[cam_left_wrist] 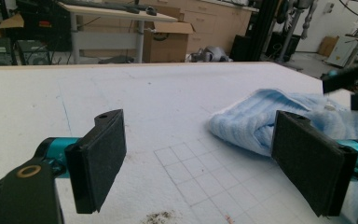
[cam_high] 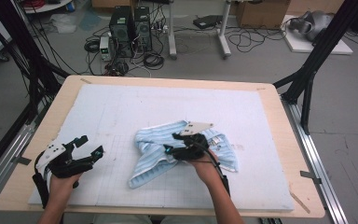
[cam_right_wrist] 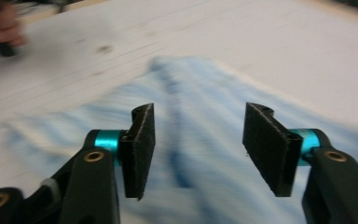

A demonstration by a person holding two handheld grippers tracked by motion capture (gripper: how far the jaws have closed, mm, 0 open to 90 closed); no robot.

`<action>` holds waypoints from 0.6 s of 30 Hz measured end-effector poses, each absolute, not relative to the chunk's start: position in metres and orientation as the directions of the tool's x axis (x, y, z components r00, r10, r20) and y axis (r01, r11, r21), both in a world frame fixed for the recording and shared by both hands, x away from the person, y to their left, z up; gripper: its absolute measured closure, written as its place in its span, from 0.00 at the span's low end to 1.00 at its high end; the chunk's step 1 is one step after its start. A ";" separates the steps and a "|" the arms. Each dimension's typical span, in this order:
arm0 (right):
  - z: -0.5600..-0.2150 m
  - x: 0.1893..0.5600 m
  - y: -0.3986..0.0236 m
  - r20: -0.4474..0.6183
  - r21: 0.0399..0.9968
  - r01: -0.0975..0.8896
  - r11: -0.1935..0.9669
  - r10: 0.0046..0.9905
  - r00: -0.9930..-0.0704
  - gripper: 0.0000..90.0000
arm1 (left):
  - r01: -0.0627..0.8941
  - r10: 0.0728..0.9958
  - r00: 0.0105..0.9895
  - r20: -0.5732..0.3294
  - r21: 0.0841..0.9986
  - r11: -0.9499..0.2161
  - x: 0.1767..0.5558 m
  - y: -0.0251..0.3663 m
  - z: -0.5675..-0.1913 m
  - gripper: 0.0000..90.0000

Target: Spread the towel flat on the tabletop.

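Note:
A light blue striped towel (cam_high: 153, 161) lies crumpled on the middle of the white foam board (cam_high: 121, 105). My right gripper (cam_high: 171, 143) hovers just over the towel's centre, pointing left. In the right gripper view, blurred, its jaws (cam_right_wrist: 198, 147) stand apart with nothing between them, and the towel (cam_right_wrist: 196, 88) lies below. My left gripper (cam_high: 91, 144) sits near the board's front left corner, well left of the towel. The left gripper view has those jaws (cam_left_wrist: 204, 158) wide open over bare board, with the towel (cam_left_wrist: 256, 116) ahead to the right.
The board carries a faint pencil grid (cam_high: 121, 154) and lies on a wooden table (cam_high: 51, 126). Black frame posts (cam_high: 307, 79) stand at the table's back corners. On the floor beyond are computer towers (cam_high: 130, 25) and cables.

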State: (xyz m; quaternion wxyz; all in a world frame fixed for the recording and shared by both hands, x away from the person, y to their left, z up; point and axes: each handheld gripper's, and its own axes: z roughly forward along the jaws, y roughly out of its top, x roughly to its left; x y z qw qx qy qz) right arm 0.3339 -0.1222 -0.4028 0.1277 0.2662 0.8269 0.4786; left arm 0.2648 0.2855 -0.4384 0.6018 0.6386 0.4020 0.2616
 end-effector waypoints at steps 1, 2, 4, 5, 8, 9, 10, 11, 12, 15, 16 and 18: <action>-0.400 0.338 -0.128 0.017 0.856 0.317 0.408 0.590 -0.807 0.48 | 0.199 0.827 0.541 -0.151 0.979 0.048 0.265 0.285 -0.439 0.21; -0.399 0.346 -0.134 -0.052 0.825 0.326 0.461 0.637 -0.769 0.46 | 0.201 0.826 0.542 -0.153 0.978 0.049 0.265 0.285 -0.439 0.21; -0.400 0.349 -0.135 -0.071 0.811 0.331 0.482 0.643 -0.762 0.45 | 0.203 0.827 0.542 -0.153 0.978 0.048 0.266 0.285 -0.439 0.21; -0.404 0.354 -0.135 -0.079 0.796 0.344 0.498 0.649 -0.756 0.45 | 0.205 0.826 0.542 -0.155 0.977 0.049 0.266 0.284 -0.439 0.21; -0.418 0.361 -0.125 -0.160 0.716 0.359 0.599 0.641 -0.751 0.45 | 0.205 0.825 0.543 -0.157 0.977 0.050 0.266 0.284 -0.439 0.21; -0.424 0.365 -0.122 -0.183 0.682 0.383 0.624 0.652 -0.736 0.45 | 0.205 0.824 0.544 -0.157 0.977 0.051 0.266 0.284 -0.439 0.21; -0.434 0.374 -0.124 -0.215 0.625 0.458 0.632 0.703 -0.677 0.43 | 0.205 0.823 0.546 -0.156 0.978 0.049 0.265 0.284 -0.439 0.21; -0.434 0.374 -0.124 -0.215 0.625 0.458 0.632 0.703 -0.677 0.43 | 0.203 0.823 0.546 -0.156 0.978 0.051 0.265 0.284 -0.439 0.21; -0.435 0.377 -0.128 -0.178 0.645 0.482 0.594 0.729 -0.661 0.43 | 0.203 0.823 0.546 -0.156 0.978 0.051 0.265 0.284 -0.439 0.21; -0.435 0.381 -0.138 -0.112 0.651 0.523 0.550 0.751 -0.651 0.68 | 0.204 0.824 0.545 -0.156 0.978 0.050 0.265 0.284 -0.439 0.21; -0.435 0.381 -0.141 -0.061 0.652 0.529 0.543 0.733 -0.677 0.87 | 0.205 0.824 0.545 -0.156 0.977 0.049 0.265 0.285 -0.440 0.21; -0.434 0.379 -0.145 -0.037 0.652 0.536 0.536 0.728 -0.684 0.96 | 0.207 0.823 0.546 -0.157 0.977 0.049 0.265 0.285 -0.440 0.21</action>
